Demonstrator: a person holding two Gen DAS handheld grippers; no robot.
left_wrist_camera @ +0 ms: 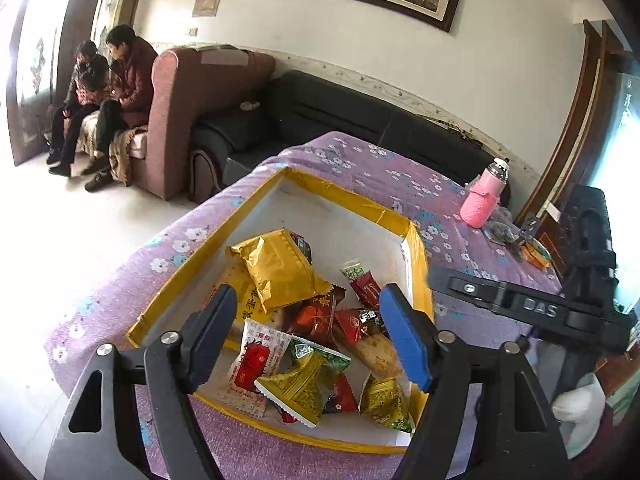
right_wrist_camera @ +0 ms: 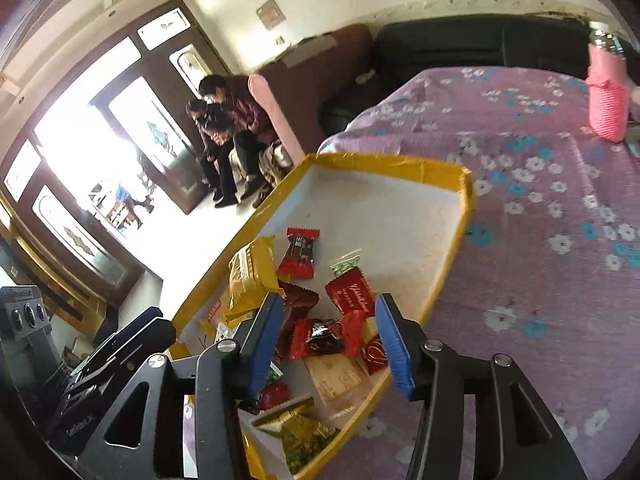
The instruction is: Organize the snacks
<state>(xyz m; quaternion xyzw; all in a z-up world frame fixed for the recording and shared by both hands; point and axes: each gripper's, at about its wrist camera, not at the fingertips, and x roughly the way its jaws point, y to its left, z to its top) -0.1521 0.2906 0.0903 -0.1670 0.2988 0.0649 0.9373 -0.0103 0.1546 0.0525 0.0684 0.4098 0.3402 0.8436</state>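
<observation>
A white tray with a yellow rim (left_wrist_camera: 340,196) (right_wrist_camera: 384,160) lies on the purple flowered tablecloth (left_wrist_camera: 372,164). It holds several snacks: a big yellow packet (left_wrist_camera: 280,272) (right_wrist_camera: 250,276), red wrappers (right_wrist_camera: 300,252) (left_wrist_camera: 366,286), a white and red packet (left_wrist_camera: 256,360) and green-gold packets (left_wrist_camera: 300,388) (right_wrist_camera: 300,428). My left gripper (left_wrist_camera: 309,292) hovers open over the tray's near half, nothing between its blue pads. My right gripper (right_wrist_camera: 329,298) is open above the red wrappers, apart from them. Its black body (left_wrist_camera: 520,304) shows at the tray's right edge.
A pink bottle (left_wrist_camera: 482,196) (right_wrist_camera: 606,96) stands at the table's far right, with small items (left_wrist_camera: 532,248) beside it. A black sofa (left_wrist_camera: 320,112) runs behind the table. Two people (left_wrist_camera: 108,92) sit on a maroon sofa at far left.
</observation>
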